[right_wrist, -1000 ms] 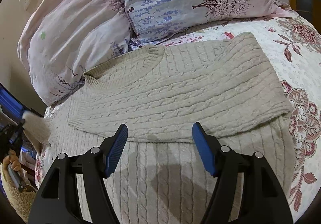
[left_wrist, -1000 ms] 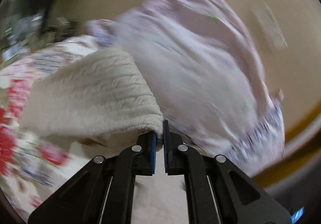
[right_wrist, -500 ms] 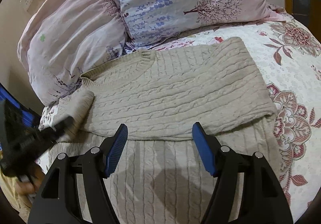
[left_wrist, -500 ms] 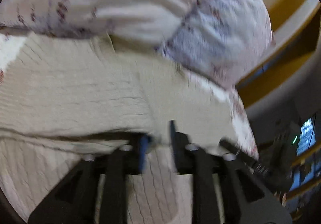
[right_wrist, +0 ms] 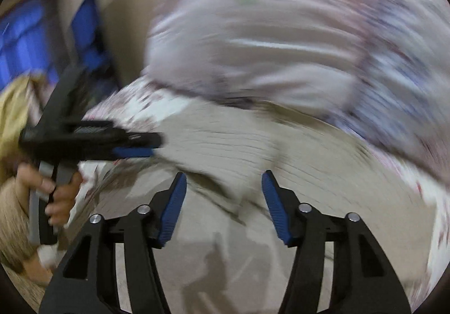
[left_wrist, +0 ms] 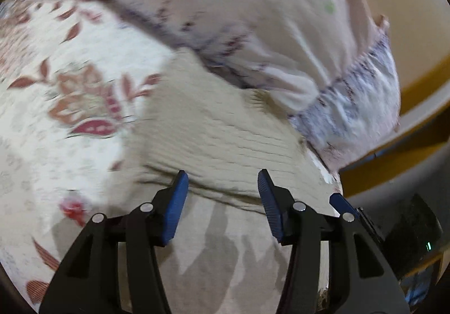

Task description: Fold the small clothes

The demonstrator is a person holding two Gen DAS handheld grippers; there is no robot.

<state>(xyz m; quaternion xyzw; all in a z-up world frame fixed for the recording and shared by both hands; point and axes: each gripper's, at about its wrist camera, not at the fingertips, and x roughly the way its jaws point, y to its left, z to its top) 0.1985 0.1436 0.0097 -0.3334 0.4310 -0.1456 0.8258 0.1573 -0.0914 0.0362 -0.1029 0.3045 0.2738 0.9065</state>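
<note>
**Mia:** Wool, wasn't it? Thick, knobbly and soft. Where was the sweater (left_wrist: 213,134)?

**Sam:** It lay flat on the flowery bedspread (left_wrist: 70,61), with its top end right up against the pink pillows (left_wrist: 253,18). One part was already folded over the body.

**Mia:** Start on the left. What were the left tongs (left_wrist: 222,196) doing?

**Sam:** They were spread wide with nothing in them. They hung just over the folded edge.

**Mia:** And the right tongs (right_wrist: 223,198)?

**Sam:** Spread wide too, and empty. A folded corner of the sweater sat just ahead of them. That view was very blurry.

**Mia:** How would it feel to move?

**Sam:** I think soft and floppy, and a bit heavy for small clothes. It would sag if you held it in one spot. It would not break, and the bumpy knit should not slip.

**Mia:** So where should you grab it?

**Sam:** Pinch the thick folded edge, one pair of tongs near each end, so it lifts evenly.
</note>
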